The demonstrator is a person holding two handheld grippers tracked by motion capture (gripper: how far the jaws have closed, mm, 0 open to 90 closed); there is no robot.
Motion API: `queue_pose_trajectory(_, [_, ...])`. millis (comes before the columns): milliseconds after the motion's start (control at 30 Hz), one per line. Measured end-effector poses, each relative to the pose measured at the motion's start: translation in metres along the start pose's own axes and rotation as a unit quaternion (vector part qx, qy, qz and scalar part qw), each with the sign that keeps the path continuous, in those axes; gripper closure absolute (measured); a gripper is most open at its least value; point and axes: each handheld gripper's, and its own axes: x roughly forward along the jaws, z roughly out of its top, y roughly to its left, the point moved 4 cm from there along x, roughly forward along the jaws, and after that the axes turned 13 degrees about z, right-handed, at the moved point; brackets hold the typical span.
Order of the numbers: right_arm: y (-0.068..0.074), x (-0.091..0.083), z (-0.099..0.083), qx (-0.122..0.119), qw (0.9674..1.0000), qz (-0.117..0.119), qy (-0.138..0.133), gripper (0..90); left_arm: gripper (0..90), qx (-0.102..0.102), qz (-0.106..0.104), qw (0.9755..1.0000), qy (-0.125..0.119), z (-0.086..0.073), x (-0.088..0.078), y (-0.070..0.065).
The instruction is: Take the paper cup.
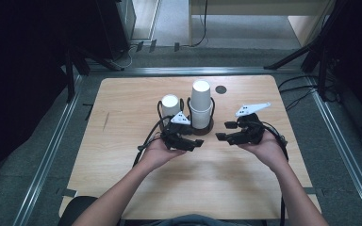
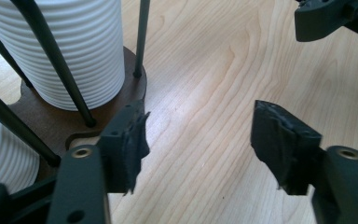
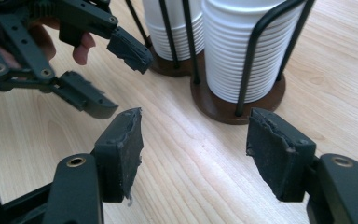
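A dark wooden cup holder [image 1: 202,128] with black wire rods stands at the middle of the table. It holds two stacks of white ribbed paper cups: a tall stack [image 1: 201,104] on the right and a shorter stack [image 1: 170,106] on the left. My left gripper [image 1: 194,137] lies in the person's left hand just in front of the holder, open and empty. My right gripper [image 1: 222,131] faces it from the right, also open and empty. In the left gripper view, the open left gripper [image 2: 200,121] has bare wood between its pads [image 2: 279,140], beside the holder's base [image 2: 51,121]. In the right gripper view, the right gripper [image 3: 196,123] points at the tall stack [image 3: 242,51] and the left gripper [image 3: 123,81].
The light wooden table [image 1: 122,155] has a small dark round spot [image 1: 221,89] behind the holder. Cables trail from both grippers over the table. Metal floor rails [image 1: 52,155] and dark stand legs [image 1: 311,52] surround the table.
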Motion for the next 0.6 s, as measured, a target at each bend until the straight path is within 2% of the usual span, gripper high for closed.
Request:
queue_pose_trajectory(167, [-0.007,-0.006,0.008,0.002,1.0,-0.001,0.005,35.1,38.5,-0.01,0.001,0.9999,0.004,0.004,0.0,0.004])
queue_pose_trajectory(300, [-0.013,-0.01,0.016,0.001,1.0,-0.001,0.006,34.3,49.7,-0.005,0.003,1.0,0.001,0.007,-0.002,0.006])
queue_pose_trajectory(400, [-0.016,-0.012,0.023,0.01,1.0,0.0,0.001,32.6,58.2,-0.01,-0.008,0.9998,0.012,0.011,-0.001,0.012])
queue_pose_trajectory(467, [-0.018,-0.012,0.027,0.006,1.0,-0.005,0.005,31.2,62.5,-0.018,-0.011,0.9997,0.013,0.012,0.0,0.014])
queue_pose_trajectory(600, [-0.019,-0.012,0.038,-0.006,0.9999,-0.011,0.005,30.1,69.2,-0.011,0.003,0.9999,0.007,0.015,-0.001,0.016])
